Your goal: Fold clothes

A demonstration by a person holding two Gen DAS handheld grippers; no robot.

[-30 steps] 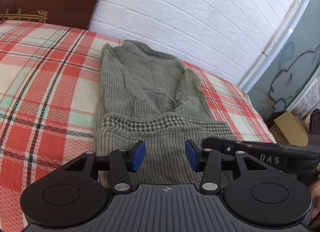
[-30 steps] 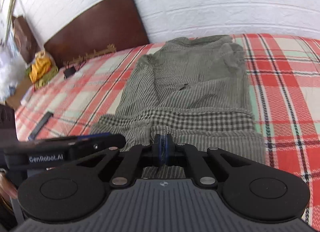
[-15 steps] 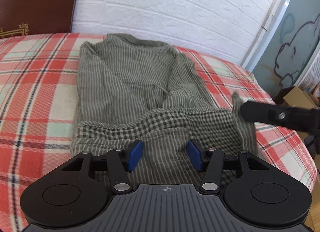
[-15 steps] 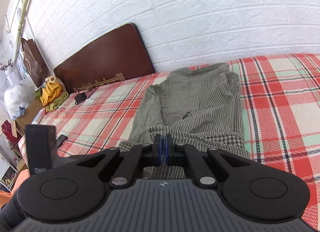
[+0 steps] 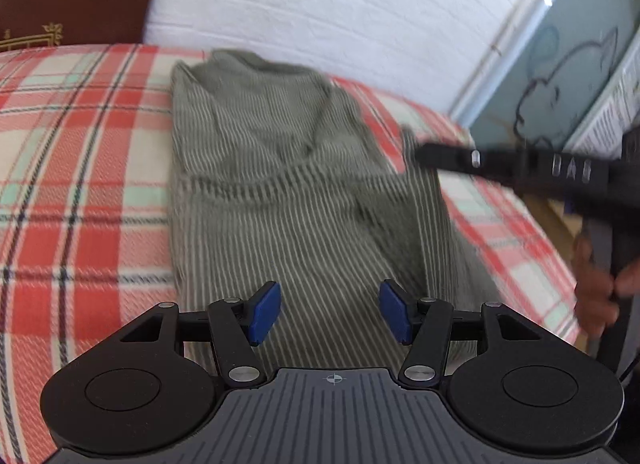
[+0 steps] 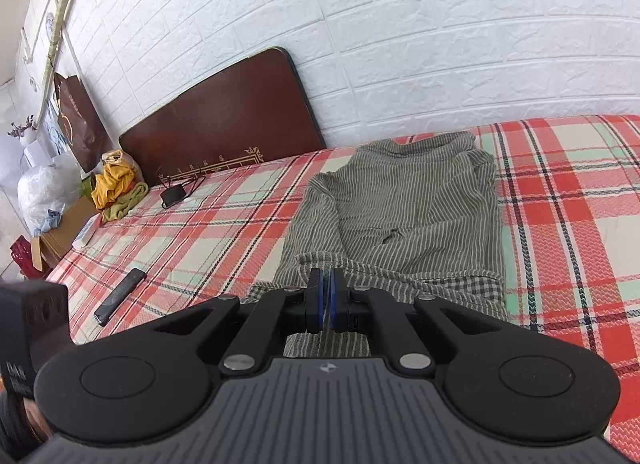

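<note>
My left gripper [image 5: 329,314] hung over the near end of the green striped garment [image 5: 288,192], its blue pads [image 5: 264,312] spread apart with nothing pressed between them, only cloth lying beneath. My right gripper [image 6: 326,300] had its pads together, pinching a fold of the garment's checked hem [image 6: 452,280] and holding that edge up off the bed. The garment lay lengthwise on the red plaid bedcover [image 6: 568,200], its collar at the far end near the white brick wall [image 6: 400,44]. In the left wrist view the right gripper's black body reached in from the right, blurred, at the garment's right edge. A dark remote [image 6: 119,296] lay on the cover well to the left, and the brown headboard [image 6: 224,120] stood at the far left.
</note>
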